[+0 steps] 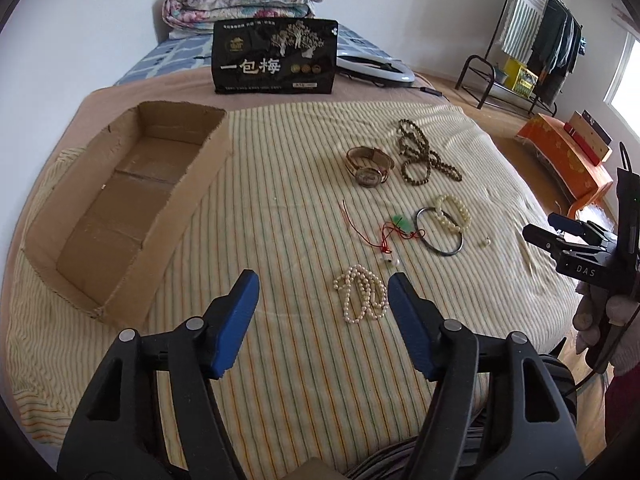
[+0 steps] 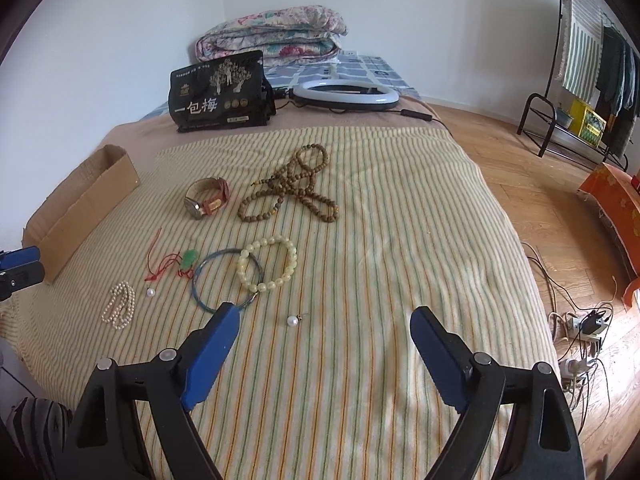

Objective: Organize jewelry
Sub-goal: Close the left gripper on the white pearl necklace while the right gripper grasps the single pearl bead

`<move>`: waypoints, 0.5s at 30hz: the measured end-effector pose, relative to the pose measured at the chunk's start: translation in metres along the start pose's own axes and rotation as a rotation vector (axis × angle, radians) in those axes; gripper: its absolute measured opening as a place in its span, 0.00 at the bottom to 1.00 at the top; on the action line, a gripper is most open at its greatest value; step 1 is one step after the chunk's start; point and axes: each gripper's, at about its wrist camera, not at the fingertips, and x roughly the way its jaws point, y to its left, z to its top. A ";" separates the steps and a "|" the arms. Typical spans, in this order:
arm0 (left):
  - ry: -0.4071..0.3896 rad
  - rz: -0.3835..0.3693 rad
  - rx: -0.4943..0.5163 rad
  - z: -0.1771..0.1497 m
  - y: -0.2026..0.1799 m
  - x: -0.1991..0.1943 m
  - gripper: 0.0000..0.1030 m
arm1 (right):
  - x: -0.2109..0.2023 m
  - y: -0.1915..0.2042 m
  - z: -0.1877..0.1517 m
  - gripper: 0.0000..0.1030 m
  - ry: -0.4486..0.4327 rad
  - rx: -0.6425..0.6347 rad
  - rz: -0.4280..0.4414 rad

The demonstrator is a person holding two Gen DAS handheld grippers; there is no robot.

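Jewelry lies on a striped blanket (image 1: 280,360). My left gripper (image 1: 323,284) hovers open just above a pearl necklace (image 1: 362,298), which lies between its blue fingertips, nearer the right one, untouched. Beyond it lie a green pendant on red cord (image 1: 402,224), a dark bangle (image 1: 444,253), a cream bead bracelet (image 1: 452,212), a watch (image 1: 369,166) and brown prayer beads (image 1: 424,156). An empty cardboard box (image 1: 188,200) sits to the left. My right gripper (image 2: 324,312) is open and empty, with a loose pearl (image 2: 293,321) between its fingers and the bangle (image 2: 200,272) by its left tip.
A black snack bag (image 1: 276,58), a ring light (image 2: 344,96) and a folded quilt (image 1: 240,0) sit at the far end of the bed. To the right are wood floor, a clothes rack (image 1: 540,48), an orange box (image 1: 568,160) and a power strip with cables (image 2: 580,332).
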 end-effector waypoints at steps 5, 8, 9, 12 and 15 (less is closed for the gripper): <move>0.060 0.007 0.077 -0.006 -0.012 0.030 0.67 | 0.023 0.011 -0.009 0.81 0.045 -0.045 0.022; 0.084 0.014 0.113 -0.009 -0.016 0.044 0.67 | 0.034 0.016 -0.013 0.81 0.065 -0.072 0.011; 0.089 0.010 0.110 -0.009 -0.017 0.048 0.67 | 0.038 0.017 -0.013 0.81 0.069 -0.079 0.008; 0.099 0.000 0.093 -0.008 -0.019 0.061 0.67 | 0.046 0.019 -0.013 0.78 0.078 -0.082 0.005; 0.108 -0.018 0.070 -0.005 -0.020 0.071 0.67 | 0.051 0.019 -0.010 0.76 0.080 -0.079 0.006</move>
